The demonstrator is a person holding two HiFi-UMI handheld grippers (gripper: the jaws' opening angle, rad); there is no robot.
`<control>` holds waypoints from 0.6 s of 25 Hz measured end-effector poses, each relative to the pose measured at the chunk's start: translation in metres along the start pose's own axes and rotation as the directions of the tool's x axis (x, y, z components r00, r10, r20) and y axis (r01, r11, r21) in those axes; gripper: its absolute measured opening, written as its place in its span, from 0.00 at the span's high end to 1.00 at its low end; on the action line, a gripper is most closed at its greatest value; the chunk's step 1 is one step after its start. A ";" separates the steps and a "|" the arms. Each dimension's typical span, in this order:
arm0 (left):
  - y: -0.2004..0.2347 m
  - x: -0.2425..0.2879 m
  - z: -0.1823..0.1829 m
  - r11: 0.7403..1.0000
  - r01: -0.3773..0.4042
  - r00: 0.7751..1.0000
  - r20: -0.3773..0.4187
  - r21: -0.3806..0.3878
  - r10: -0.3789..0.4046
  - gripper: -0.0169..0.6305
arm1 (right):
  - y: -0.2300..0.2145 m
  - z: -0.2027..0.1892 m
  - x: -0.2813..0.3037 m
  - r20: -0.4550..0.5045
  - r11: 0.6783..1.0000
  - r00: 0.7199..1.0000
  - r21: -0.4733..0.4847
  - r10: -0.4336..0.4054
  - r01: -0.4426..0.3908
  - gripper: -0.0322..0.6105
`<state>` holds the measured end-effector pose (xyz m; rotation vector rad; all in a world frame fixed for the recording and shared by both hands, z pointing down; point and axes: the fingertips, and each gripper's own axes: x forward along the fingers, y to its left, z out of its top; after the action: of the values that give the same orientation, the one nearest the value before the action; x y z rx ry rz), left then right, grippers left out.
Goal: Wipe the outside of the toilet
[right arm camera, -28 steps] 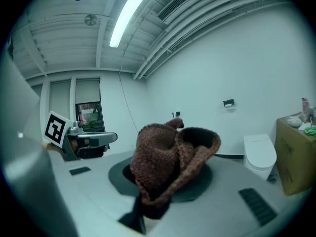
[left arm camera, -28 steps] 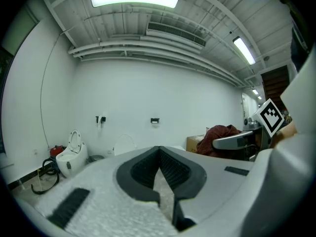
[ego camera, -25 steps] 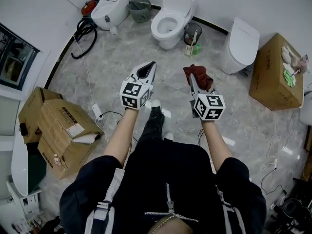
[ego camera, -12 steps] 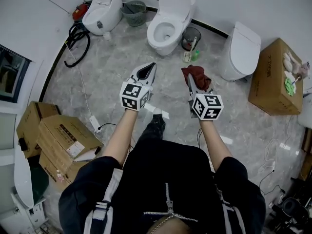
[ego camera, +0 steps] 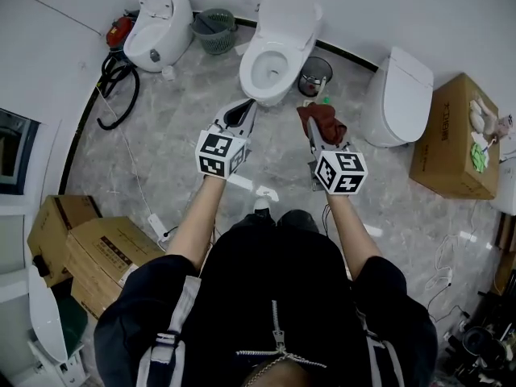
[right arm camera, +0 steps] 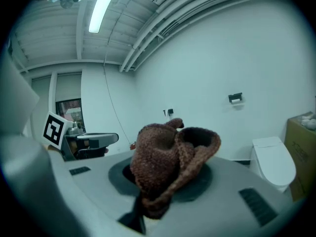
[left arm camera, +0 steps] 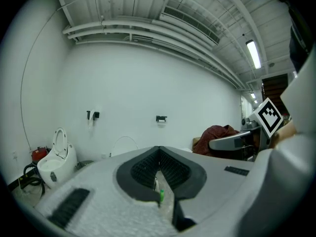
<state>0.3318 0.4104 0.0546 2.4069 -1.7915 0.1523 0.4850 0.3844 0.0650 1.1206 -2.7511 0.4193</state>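
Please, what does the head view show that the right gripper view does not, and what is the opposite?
Only the head view: the open toilet and the green basket. Only the right gripper view: the ceiling lamp and a wall holder. Both: the brown cloth held in the right claw, the left claw, and the closed toilet.
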 end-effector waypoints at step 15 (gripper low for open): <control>0.064 0.134 -0.012 1.000 0.003 0.999 -0.051 -0.013 -0.004 0.96 | -0.089 0.005 0.116 -0.038 0.999 0.999 0.038 -0.013 0.014 0.81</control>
<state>0.3085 0.2679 0.0914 2.3749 -1.7604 0.1996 0.4647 0.2452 0.1048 1.1277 -2.7123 0.4889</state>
